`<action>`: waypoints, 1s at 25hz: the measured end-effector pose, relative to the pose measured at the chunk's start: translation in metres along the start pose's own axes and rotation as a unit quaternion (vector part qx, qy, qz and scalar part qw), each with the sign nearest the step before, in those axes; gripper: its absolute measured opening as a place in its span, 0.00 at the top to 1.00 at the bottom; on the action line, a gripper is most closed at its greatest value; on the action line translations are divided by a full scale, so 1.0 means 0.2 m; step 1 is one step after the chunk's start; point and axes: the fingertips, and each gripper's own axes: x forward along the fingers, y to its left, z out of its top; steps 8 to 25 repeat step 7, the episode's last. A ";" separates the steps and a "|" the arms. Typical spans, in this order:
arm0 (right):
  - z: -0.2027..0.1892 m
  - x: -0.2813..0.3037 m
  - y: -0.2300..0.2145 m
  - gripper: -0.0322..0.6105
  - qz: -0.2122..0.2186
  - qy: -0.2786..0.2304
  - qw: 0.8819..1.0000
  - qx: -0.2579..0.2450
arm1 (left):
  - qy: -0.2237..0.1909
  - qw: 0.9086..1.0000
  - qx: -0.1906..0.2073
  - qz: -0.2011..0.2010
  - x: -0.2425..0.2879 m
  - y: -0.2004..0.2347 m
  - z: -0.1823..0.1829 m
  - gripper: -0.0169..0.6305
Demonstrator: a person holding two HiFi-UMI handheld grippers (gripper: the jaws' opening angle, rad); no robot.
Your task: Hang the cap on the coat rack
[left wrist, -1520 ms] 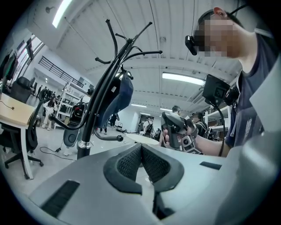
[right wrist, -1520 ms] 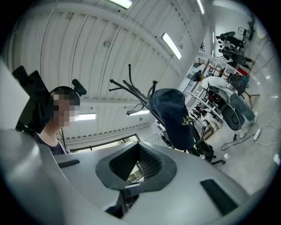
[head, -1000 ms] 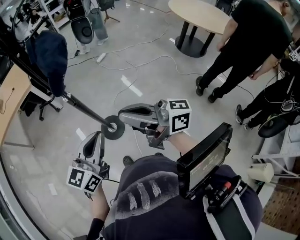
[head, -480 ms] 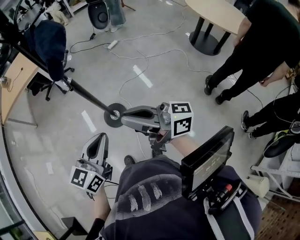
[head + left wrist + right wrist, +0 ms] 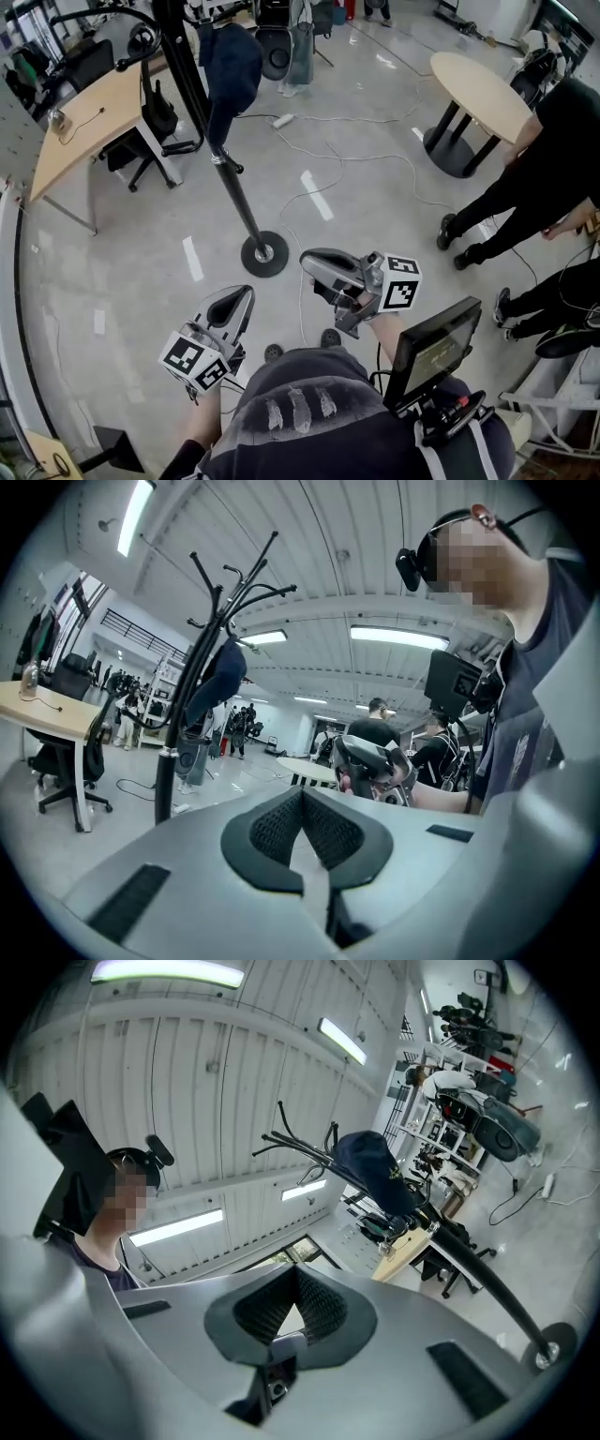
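My left gripper (image 5: pixel 240 299) has its jaws pressed together with nothing between them. The right gripper (image 5: pixel 310 260) is the same, jaws closed tight and empty. I have both low in front of the operator's chest, the right one reaching further forward. Just ahead of it, the round base (image 5: pixel 264 253) of the black coat rack (image 5: pixel 233 190) stands on the grey floor (image 5: pixel 112 244). The dark blue cap (image 5: pixel 231 67) hangs from an upper branch, draped beside the pole. White cables (image 5: pixel 356 157) trail across the floor beyond.
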 end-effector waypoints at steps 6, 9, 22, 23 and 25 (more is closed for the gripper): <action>-0.22 0.30 0.06 0.94 -0.009 -0.001 1.000 -0.007 | -0.001 1.000 -0.015 0.002 -0.34 0.24 0.00 0.96; -0.25 0.33 0.06 0.94 -0.013 -0.005 1.000 -0.006 | 0.000 1.000 -0.016 -0.001 -0.38 0.27 0.00 0.96; -0.25 0.33 0.06 0.94 -0.013 -0.005 1.000 -0.006 | 0.000 1.000 -0.016 -0.001 -0.38 0.27 0.00 0.96; -0.25 0.33 0.06 0.94 -0.013 -0.005 1.000 -0.006 | 0.000 1.000 -0.016 -0.001 -0.38 0.27 0.00 0.96; -0.25 0.33 0.06 0.94 -0.013 -0.005 1.000 -0.006 | 0.000 1.000 -0.016 -0.001 -0.38 0.27 0.00 0.96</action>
